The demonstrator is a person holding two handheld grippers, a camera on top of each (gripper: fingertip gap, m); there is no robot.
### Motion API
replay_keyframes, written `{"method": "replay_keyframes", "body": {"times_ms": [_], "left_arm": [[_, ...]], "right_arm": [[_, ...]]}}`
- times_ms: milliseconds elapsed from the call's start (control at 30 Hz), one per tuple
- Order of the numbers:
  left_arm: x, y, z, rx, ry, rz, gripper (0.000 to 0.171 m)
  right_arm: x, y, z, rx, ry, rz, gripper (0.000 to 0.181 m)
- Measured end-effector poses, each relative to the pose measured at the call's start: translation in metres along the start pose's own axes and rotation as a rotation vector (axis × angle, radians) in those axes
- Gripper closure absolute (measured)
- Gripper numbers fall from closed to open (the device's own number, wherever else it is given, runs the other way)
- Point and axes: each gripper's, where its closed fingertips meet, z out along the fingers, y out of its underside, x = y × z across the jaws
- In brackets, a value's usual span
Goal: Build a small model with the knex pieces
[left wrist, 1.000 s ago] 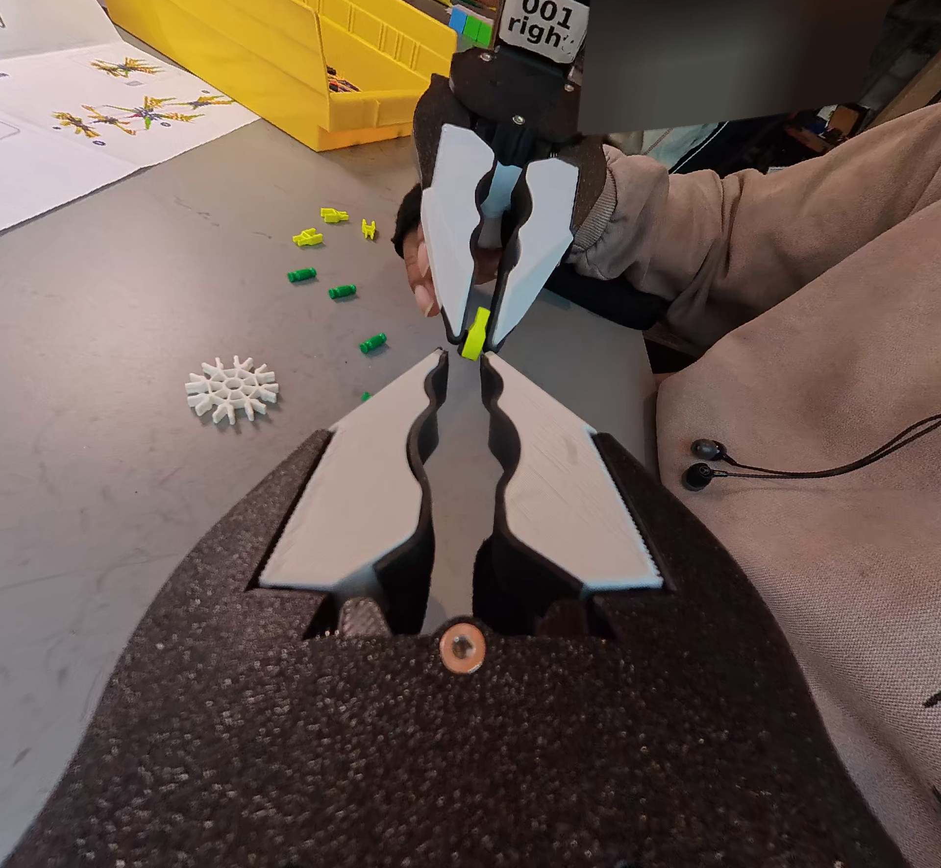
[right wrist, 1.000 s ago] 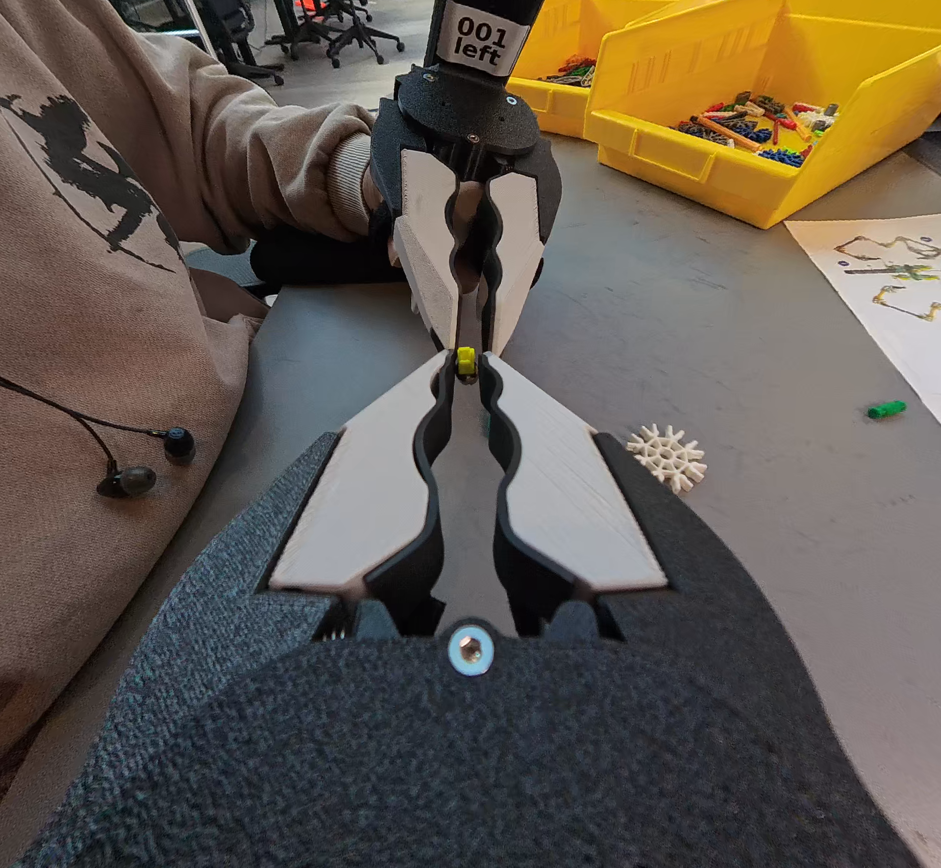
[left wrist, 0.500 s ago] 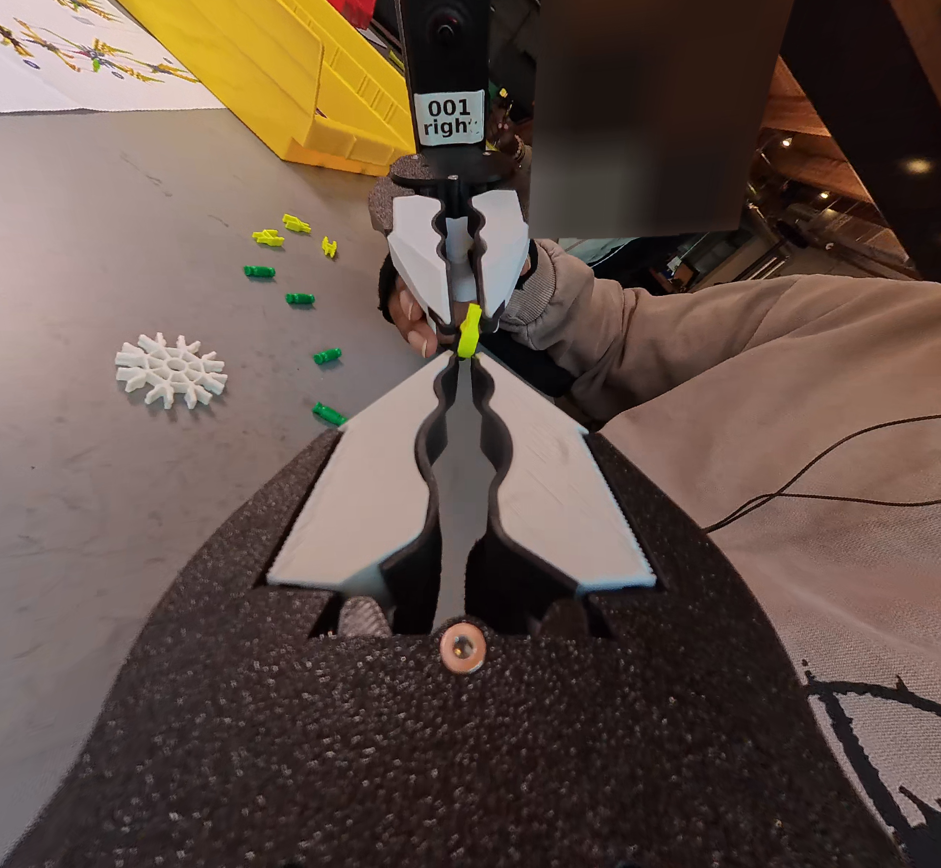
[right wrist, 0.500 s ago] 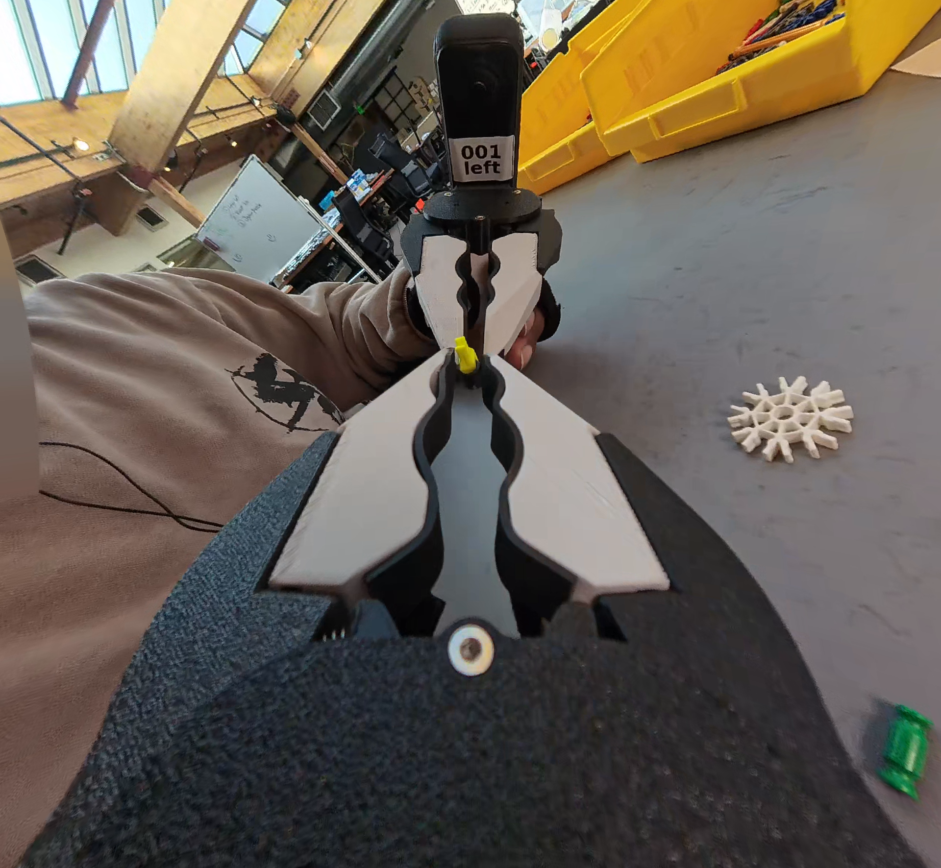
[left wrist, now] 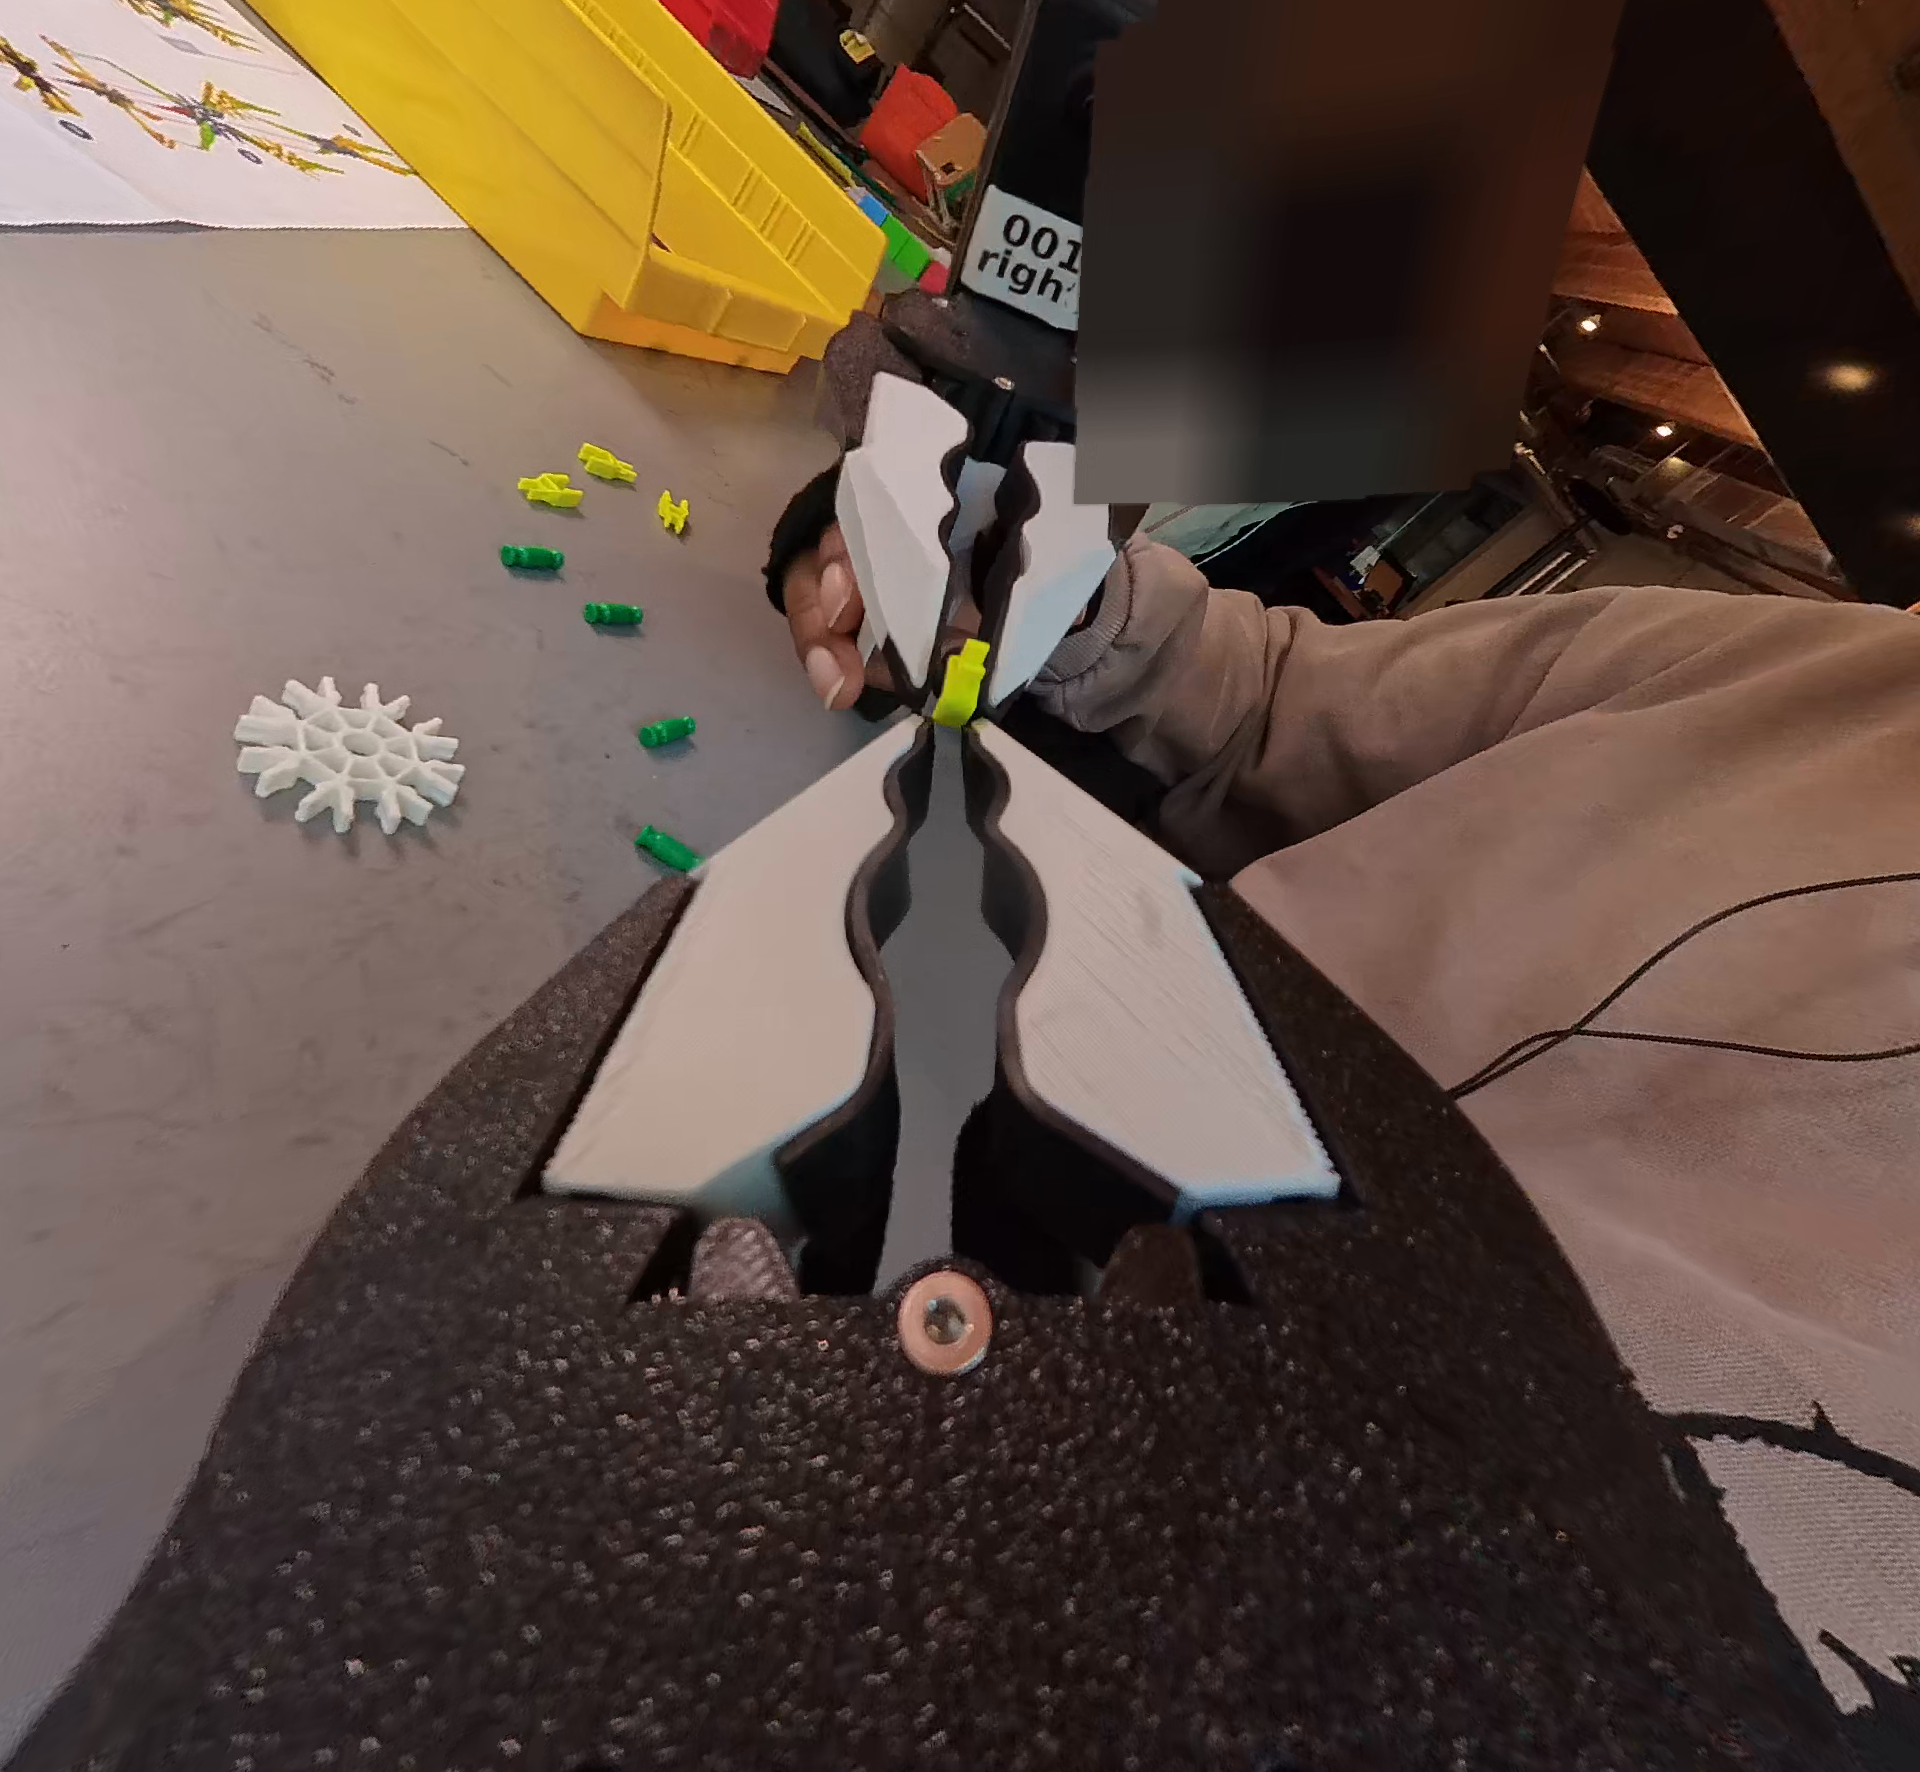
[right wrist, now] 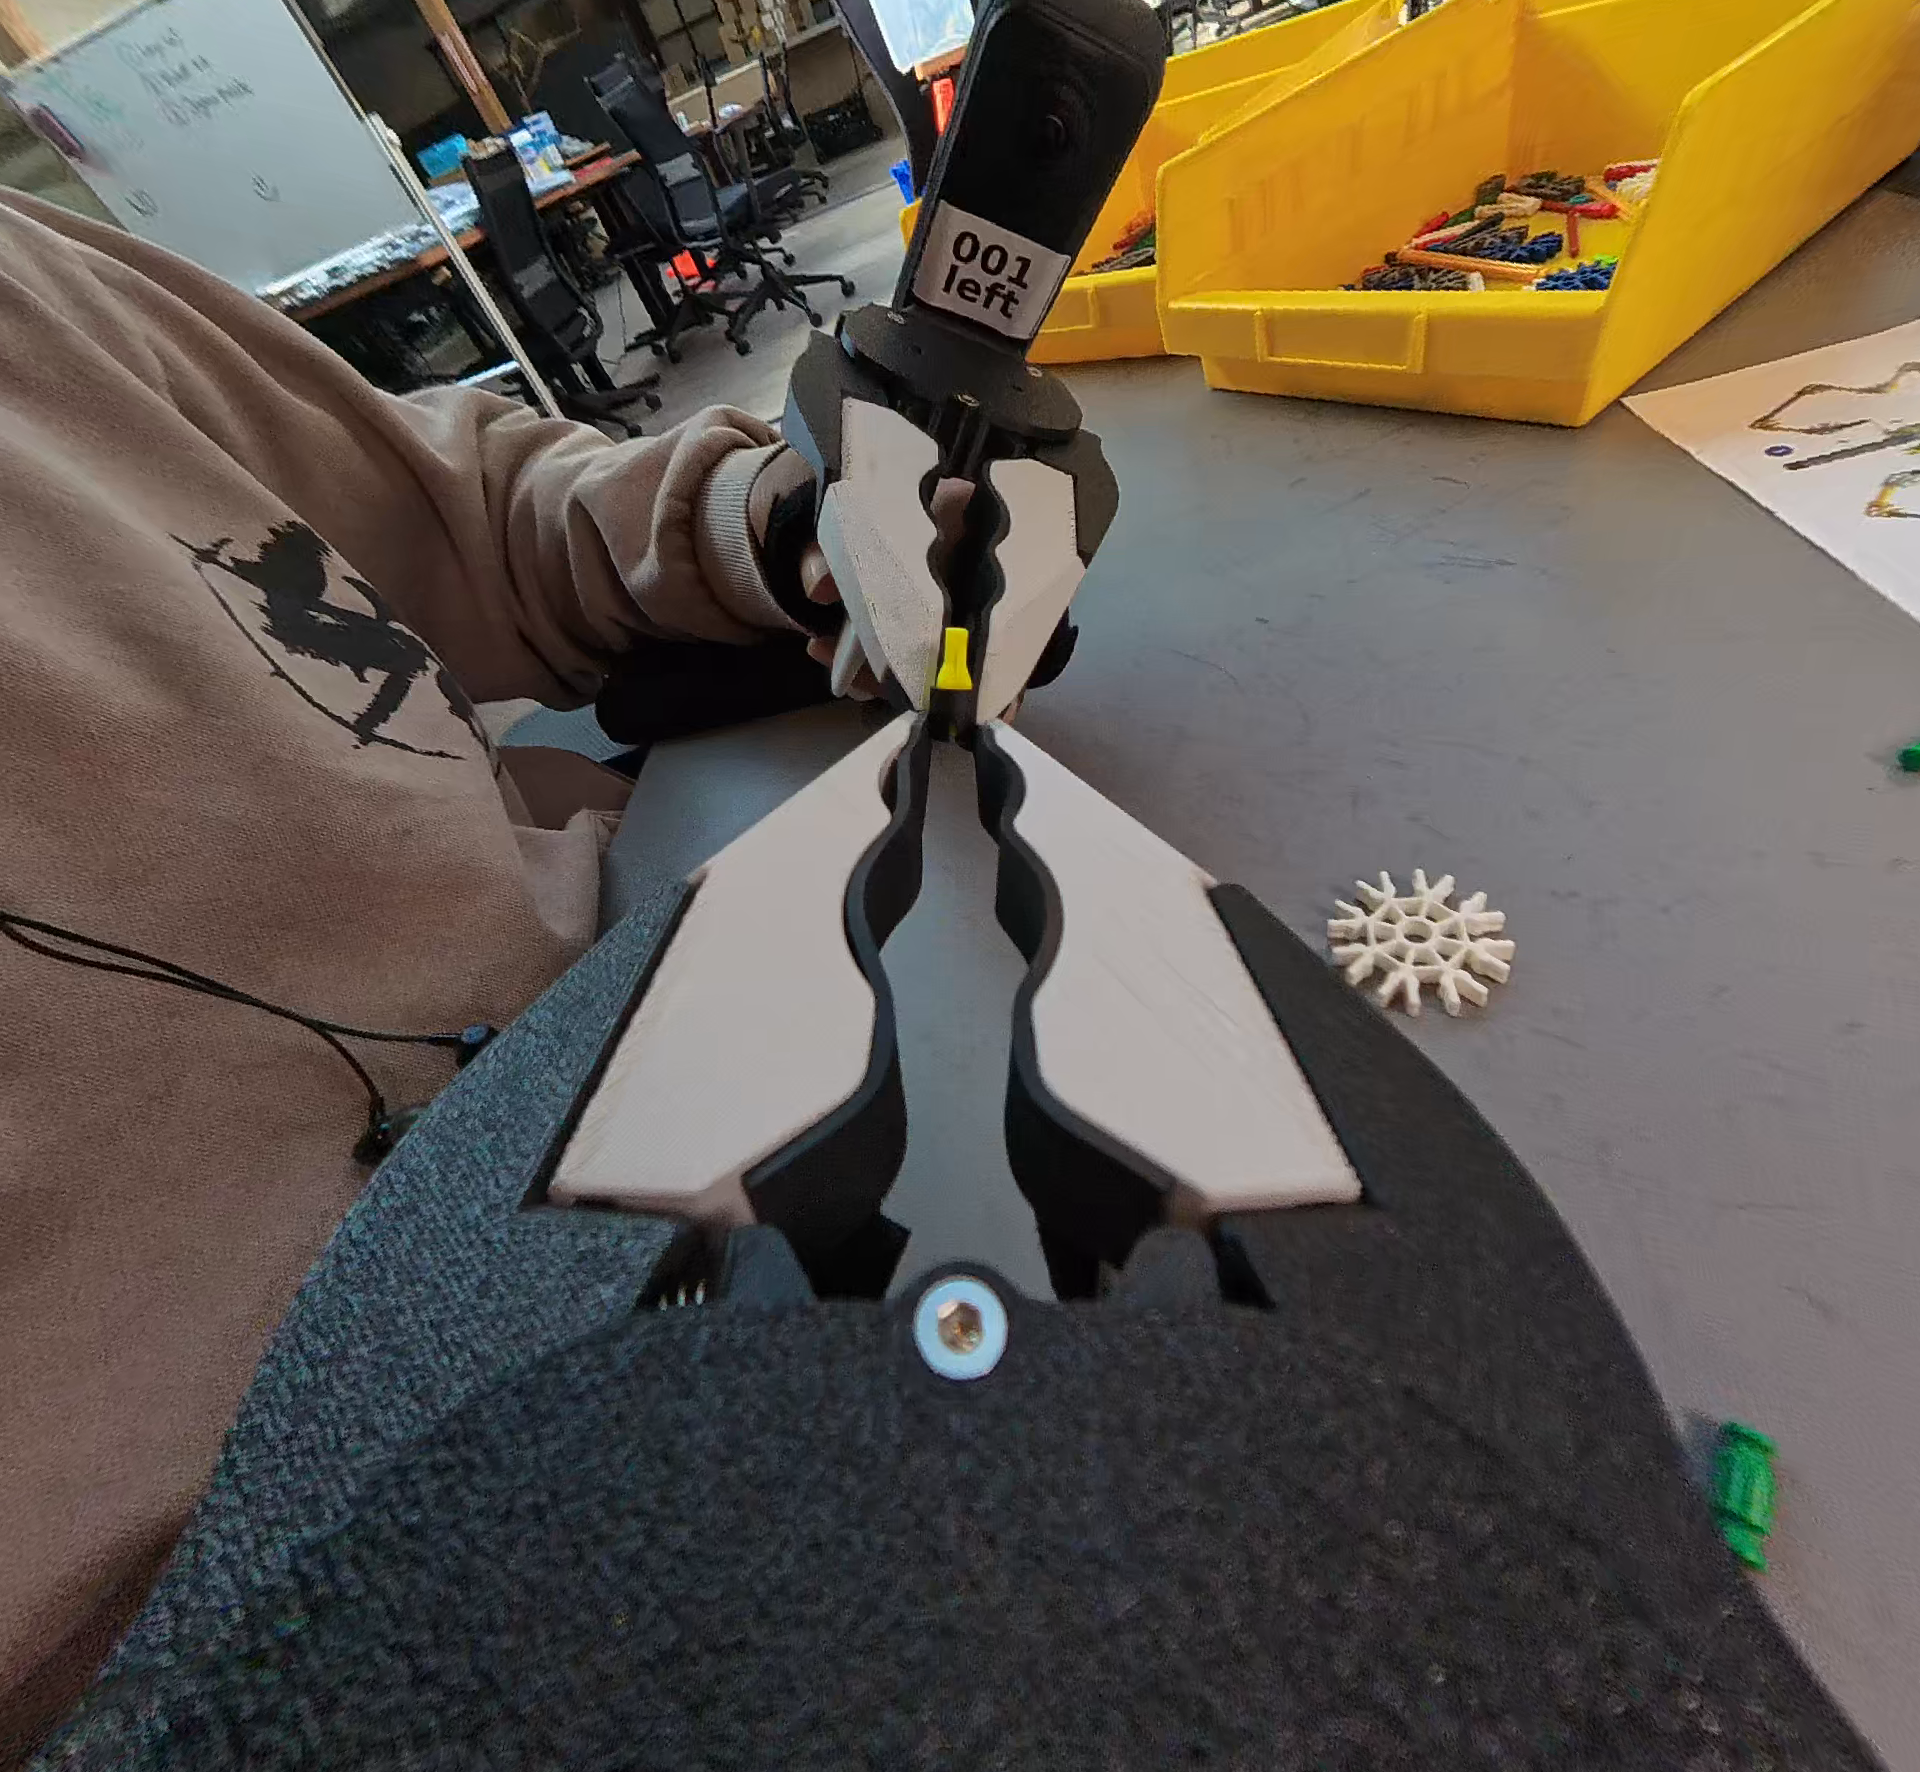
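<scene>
A small yellow-green plastic piece (left wrist: 961, 680) is pinched between two grippers that meet tip to tip just above the grey table (left wrist: 260, 475). In the left wrist view my left gripper (left wrist: 948, 730) is closed on its near end. The right gripper (left wrist: 951, 699) faces me, held by a hand, and grips the far end. In the right wrist view my right gripper (right wrist: 948, 733) is closed at the piece (right wrist: 952, 660). The left gripper (right wrist: 954, 706) stands opposite, with its fingers on either side of the piece.
A white snowflake-shaped connector (left wrist: 348, 754) (right wrist: 1420, 953) lies on the table. Short green rods (left wrist: 665, 733) (right wrist: 1740, 1504) and yellow-green pieces (left wrist: 582, 475) lie scattered. Yellow bins (left wrist: 540, 91) (right wrist: 1558, 195) and printed sheets (left wrist: 156, 112) (right wrist: 1829, 465) stand farther off. The person's beige sweatshirt (left wrist: 1558, 995) borders the table.
Both grippers stay tip to tip on the yellow-green piece. The pair has tilted: half a second ago the views pointed higher, and now more of the table shows again.
</scene>
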Motion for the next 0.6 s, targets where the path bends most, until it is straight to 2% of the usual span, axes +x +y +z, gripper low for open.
{"method": "replay_keyframes", "body": {"times_ms": [133,300,400,600], "left_arm": [[-0.008,-0.001,-0.005,-0.030,-0.098,0.130,0.156],[-0.011,0.001,-0.008,-0.073,-0.174,0.291,0.156],[-0.009,0.011,-0.002,-0.133,-0.183,0.364,0.166],[-0.001,0.008,-0.001,-0.115,-0.178,0.433,0.168]], "right_arm": [[0.010,0.009,-0.002,-0.104,0.118,-0.141,0.174],[0.010,0.021,0.001,-0.207,0.171,-0.261,0.174],[0.004,0.023,0.005,-0.221,0.153,-0.285,0.174],[-0.005,0.011,0.004,-0.142,0.122,-0.311,0.169]]}}
